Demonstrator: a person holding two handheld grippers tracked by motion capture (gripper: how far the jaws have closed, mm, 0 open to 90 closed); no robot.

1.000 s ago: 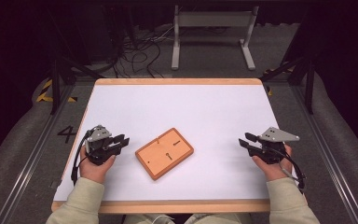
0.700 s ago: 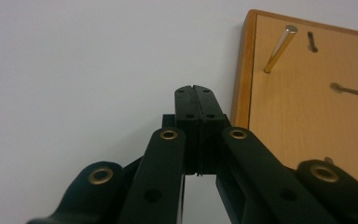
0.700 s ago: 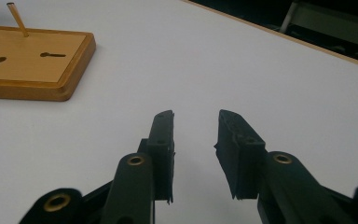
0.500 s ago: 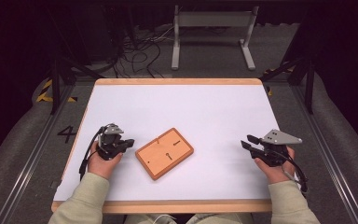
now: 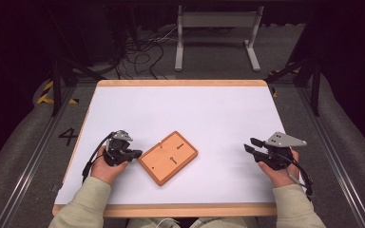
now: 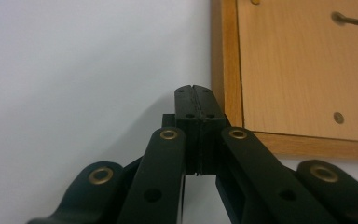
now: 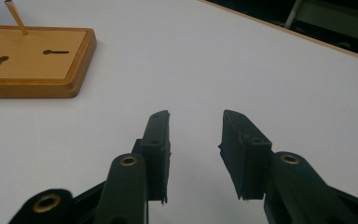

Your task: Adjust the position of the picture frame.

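Wooden board point(image 5: 168, 157) lies mid-table point(image 5: 195, 109), long axis diagonal, near-left to far-right. Left hand-held gripper point(image 5: 135, 154) sits just beside its left corner, jaws just closed on nothing; nearer by far. Right hand-held gripper point(image 5: 251, 145) is well apart, jaws parted, empty. Versus a second ago, I see the left one closer to the board and lower.

My high view looks forward and down over the whole table point(image 5: 123, 104). My left gripper view sits close above the wooden board point(image 6: 298, 70) at two o'clock; my right gripper view sees it farther, at ten o'clock.
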